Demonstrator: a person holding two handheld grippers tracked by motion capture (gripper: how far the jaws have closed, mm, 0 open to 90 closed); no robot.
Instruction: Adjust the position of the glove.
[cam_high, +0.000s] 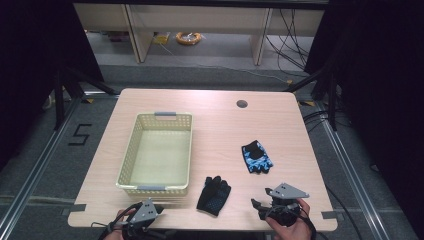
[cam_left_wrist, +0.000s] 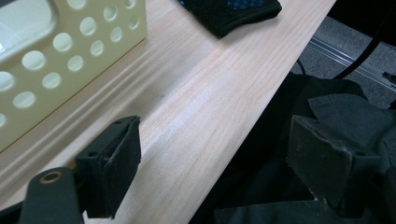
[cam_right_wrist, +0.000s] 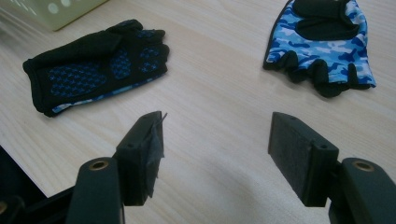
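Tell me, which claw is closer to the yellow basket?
Left. The left claw sits just below the basket at its near corner; the right claw is far off right, beyond the black glove.

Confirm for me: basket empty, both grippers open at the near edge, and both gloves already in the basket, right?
Not quite. Both gloves lie on the table, outside the basket: the black glove near its front corner, the blue camouflage glove farther right. The high view shows it. The rest holds.

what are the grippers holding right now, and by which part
Nothing. The left gripper and right gripper both have jaws apart and empty, and both gloves lie loose on the table.
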